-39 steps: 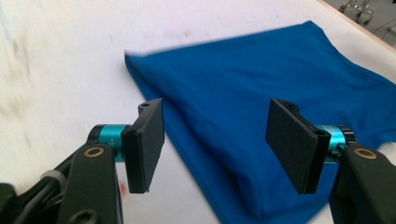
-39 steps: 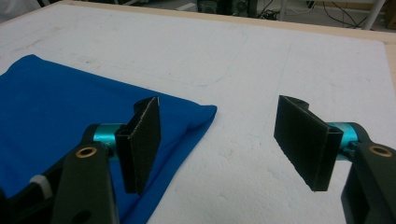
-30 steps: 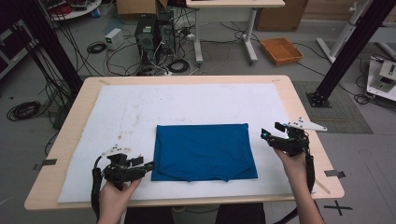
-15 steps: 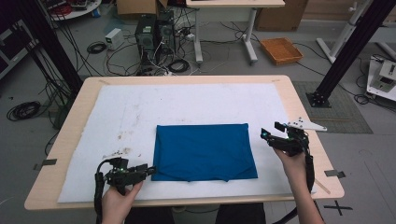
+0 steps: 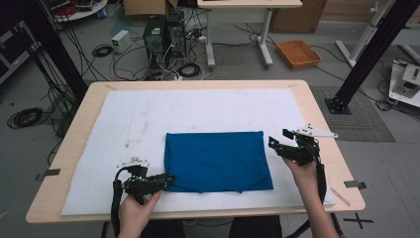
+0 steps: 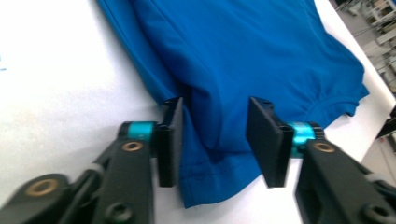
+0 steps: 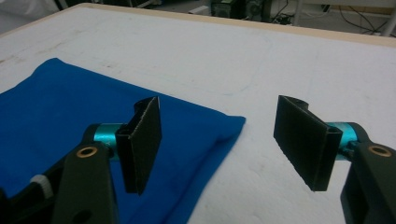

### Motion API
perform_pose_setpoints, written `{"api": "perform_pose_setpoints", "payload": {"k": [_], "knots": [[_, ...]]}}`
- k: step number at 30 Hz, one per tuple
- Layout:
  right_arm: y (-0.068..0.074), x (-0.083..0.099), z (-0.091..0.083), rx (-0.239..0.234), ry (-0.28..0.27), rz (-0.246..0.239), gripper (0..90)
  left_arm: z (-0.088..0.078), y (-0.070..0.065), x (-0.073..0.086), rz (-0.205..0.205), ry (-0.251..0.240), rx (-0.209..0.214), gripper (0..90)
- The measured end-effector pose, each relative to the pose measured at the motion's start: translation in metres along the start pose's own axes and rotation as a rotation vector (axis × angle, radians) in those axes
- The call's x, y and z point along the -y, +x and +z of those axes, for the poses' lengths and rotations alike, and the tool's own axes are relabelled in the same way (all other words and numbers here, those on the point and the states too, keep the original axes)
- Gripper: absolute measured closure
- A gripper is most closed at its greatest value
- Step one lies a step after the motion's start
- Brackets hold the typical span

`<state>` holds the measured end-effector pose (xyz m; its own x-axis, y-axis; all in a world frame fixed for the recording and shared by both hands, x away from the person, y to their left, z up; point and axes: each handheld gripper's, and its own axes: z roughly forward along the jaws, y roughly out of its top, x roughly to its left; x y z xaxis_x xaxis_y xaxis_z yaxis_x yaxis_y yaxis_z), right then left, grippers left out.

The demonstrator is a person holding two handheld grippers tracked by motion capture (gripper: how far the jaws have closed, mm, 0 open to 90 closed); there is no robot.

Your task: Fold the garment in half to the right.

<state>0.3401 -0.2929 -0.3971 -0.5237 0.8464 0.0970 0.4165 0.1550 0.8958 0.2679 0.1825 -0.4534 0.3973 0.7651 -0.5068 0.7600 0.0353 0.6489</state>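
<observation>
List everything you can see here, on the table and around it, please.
blue cloth: one, blue, folded flat on the white mat, near the person's edge.
white mat: one, white with a few marks, covering most of the table.
table: one, light wood, middle of the room.
orange tray: one, orange, on the floor behind the table.
computer towers: two, black, on the floor amid cables.
left tongs: one, black, at the cloth's near left corner, jaws just closing around a fold without yet pressing it.
right tongs: one, black, open, beside the cloth's right edge.
hands: two, entering from the near side.
</observation>
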Motion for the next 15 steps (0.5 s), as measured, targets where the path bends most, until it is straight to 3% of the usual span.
{"api": "perform_pose_setpoints", "payload": {"k": [8, 15], "knots": [[0.027, -0.014, 0.021, -0.061, 0.005, -0.027, 33.4, 0.000, -0.001, 0.002, 0.033, -0.013, -0.053, 77.1], [0.068, -0.034, 0.060, -0.146, 0.037, -0.062, 36.6, 0.002, -0.005, 0.004, 0.069, -0.022, -0.089, 81.4]]}}
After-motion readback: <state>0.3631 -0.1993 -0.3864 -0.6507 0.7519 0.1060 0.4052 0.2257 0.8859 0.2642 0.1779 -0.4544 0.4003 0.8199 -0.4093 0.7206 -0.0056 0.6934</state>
